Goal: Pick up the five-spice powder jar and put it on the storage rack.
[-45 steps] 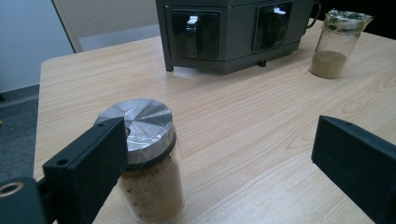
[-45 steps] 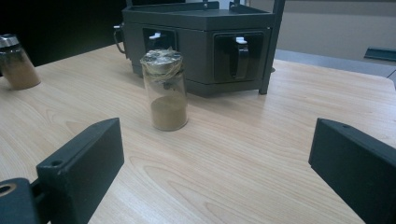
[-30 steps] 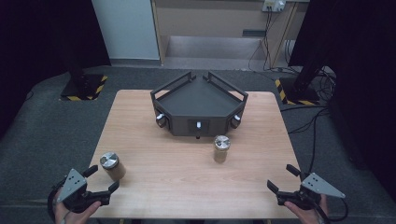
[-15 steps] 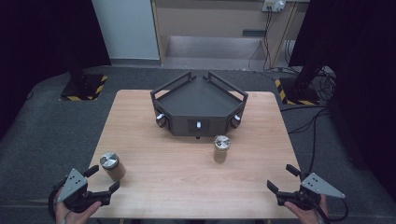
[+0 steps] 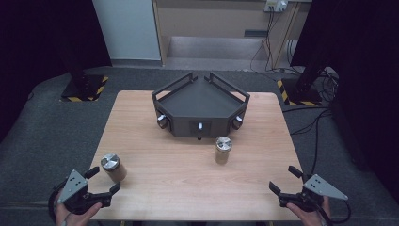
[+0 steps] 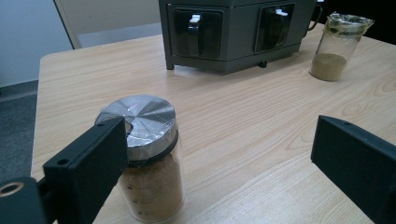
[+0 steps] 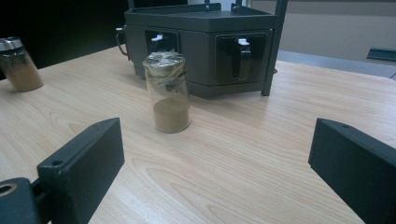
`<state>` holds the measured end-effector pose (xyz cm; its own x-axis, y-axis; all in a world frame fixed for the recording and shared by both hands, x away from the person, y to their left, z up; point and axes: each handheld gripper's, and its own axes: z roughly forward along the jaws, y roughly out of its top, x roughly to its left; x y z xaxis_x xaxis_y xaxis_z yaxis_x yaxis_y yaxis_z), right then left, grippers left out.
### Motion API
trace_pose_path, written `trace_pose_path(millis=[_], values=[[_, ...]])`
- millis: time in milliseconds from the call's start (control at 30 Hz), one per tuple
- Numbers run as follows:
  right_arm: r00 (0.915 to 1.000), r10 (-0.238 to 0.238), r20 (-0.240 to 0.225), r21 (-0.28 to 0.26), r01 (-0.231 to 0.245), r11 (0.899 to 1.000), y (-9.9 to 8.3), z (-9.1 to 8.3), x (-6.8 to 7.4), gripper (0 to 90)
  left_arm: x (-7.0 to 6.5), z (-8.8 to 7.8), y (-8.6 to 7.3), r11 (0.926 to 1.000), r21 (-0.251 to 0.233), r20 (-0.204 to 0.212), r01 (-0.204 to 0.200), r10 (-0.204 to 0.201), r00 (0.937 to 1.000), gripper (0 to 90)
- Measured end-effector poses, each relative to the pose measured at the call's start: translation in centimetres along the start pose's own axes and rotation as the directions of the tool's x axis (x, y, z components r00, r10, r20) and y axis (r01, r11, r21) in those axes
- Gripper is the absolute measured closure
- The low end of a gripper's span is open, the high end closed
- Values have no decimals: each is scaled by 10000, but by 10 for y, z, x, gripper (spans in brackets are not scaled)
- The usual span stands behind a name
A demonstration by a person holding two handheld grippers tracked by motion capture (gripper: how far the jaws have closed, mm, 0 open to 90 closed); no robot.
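Two glass jars with silver lids stand on the wooden table [image 5: 179,183]. One, nearly full of brown powder [image 5: 113,166], is at the front left. The other, holding a little powder [image 5: 223,149], stands just before a black angled box with drawer handles [image 5: 200,106]. My left gripper [image 5: 104,180] is open right by the fuller jar [image 6: 144,154], whose side sits behind one jaw. My right gripper [image 5: 283,179] is open at the front right edge. It faces the emptier jar [image 7: 168,91] from a distance, with nothing between its jaws.
The black box [image 7: 201,42] sits at the table's far middle, knobs toward me. Beyond the table are dark floor, two stand bases with hazard stripes [image 5: 84,89], and cables [image 5: 320,117] at the right. Bare wood lies between the jars and the front edge.
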<state>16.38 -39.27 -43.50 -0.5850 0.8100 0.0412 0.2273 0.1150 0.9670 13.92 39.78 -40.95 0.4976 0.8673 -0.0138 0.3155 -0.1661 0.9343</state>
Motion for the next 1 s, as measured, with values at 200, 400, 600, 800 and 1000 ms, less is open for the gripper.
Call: trace_pose_path(millis=[200, 400, 600, 800, 1000], values=[[10000, 7, 15, -5, -7, 10000, 0, 0, 0, 39, 0, 0, 0, 10000, 8, 19, -9, 9, 10000, 32], [10000, -11, -9, -21, 11, 10000, 0, 0, 0, 39, 0, 0, 0, 10000, -29, 10, 15, -15, 10000, 32], [10000, -2, -16, -38, 2, 10000, 0, -1, 0, 38, -1, -1, 0, 10000, -52, -1, -42, 42, 10000, 31], [10000, -27, -83, -43, 27, 10000, 0, 0, 0, 36, -1, -3, 0, 9998, -198, 0, -30, 30, 10000, 27], [9998, -76, -204, -121, 73, 9999, -1, 0, -1, 28, -2, -3, 2, 9999, -151, 9, -11, 11, 10000, 21]])
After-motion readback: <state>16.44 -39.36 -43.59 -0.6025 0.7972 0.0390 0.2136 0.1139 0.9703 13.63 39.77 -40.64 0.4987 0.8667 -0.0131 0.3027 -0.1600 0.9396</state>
